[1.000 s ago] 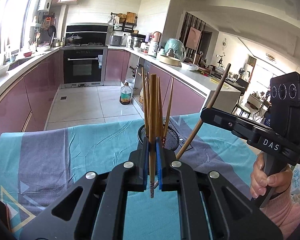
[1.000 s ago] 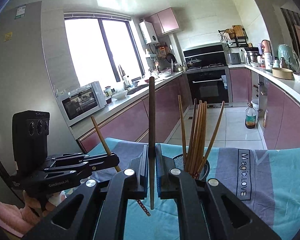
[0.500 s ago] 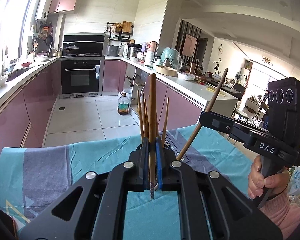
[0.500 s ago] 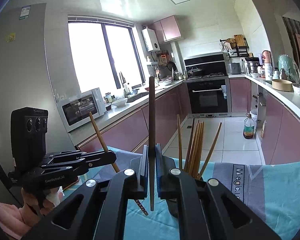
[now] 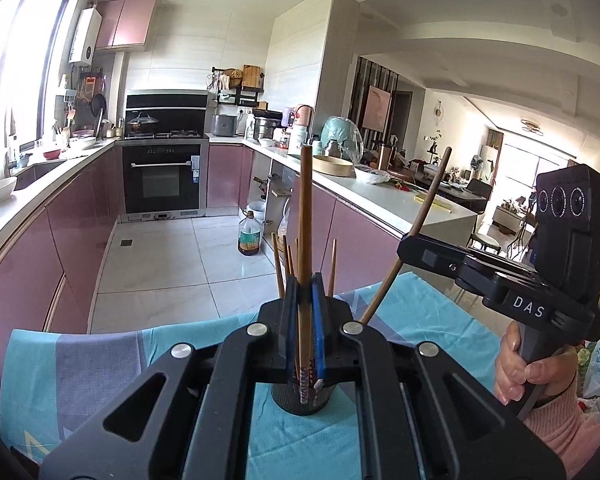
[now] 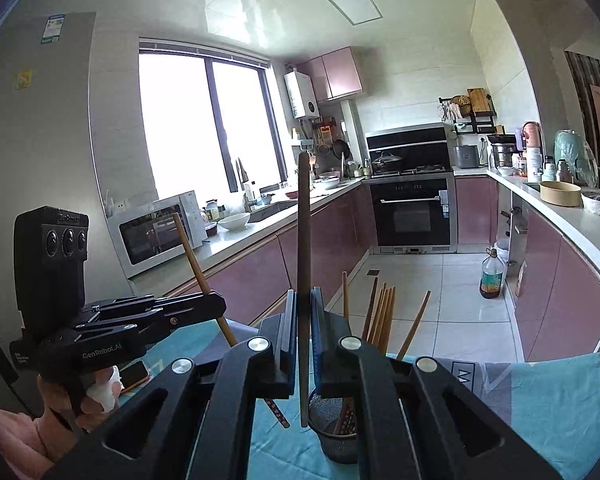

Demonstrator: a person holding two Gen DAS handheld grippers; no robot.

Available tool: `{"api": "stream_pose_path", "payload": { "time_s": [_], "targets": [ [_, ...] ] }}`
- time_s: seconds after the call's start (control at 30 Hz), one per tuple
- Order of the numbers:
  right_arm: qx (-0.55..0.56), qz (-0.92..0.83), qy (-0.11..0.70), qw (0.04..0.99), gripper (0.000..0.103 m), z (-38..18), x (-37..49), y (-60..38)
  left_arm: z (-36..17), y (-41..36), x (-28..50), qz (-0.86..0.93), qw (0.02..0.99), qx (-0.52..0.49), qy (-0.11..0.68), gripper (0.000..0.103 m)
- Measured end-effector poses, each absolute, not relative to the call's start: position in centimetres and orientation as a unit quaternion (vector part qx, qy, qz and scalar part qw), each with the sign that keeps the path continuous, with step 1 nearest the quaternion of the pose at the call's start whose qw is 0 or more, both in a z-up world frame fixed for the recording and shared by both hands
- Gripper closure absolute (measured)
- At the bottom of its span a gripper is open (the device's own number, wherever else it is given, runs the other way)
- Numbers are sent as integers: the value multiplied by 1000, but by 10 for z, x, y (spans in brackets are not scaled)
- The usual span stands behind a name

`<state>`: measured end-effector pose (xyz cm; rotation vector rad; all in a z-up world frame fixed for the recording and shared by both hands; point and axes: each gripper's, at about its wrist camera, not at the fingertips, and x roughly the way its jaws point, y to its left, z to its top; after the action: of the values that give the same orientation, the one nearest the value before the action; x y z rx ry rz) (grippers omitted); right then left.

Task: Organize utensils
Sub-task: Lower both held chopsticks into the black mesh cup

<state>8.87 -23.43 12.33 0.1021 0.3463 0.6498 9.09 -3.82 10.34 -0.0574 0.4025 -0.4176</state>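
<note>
- Teal-and-grey patterned tablecloth (image 5: 100,364) covers the table; pink-fronted kitchen cabinets (image 5: 60,240) behind
- Left gripper (image 5: 305,320) clamps a brown wooden chopstick (image 5: 305,216)
- Right gripper (image 6: 303,328) clamps a dark wooden chopstick (image 6: 303,232)

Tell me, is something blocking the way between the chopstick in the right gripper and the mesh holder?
Nothing visible does. The chopstick hangs upright beside the mesh holder, whose mouth already holds other chopsticks.

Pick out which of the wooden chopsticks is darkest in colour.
The dark brown chopstick clamped upright in the right gripper. The left gripper's chopstick and those in the black mesh holder are lighter, reddish-tan wood.
</note>
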Motion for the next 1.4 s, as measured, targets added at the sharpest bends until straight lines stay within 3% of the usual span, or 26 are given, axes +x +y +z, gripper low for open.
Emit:
{"api": "stream_pose_path", "payload": {
  "time_s": [1.4],
  "targets": [
    [49,287,215,932,98,92,131,-220,108,-59,136,-204,949,-19,241,96]
  ]
}}
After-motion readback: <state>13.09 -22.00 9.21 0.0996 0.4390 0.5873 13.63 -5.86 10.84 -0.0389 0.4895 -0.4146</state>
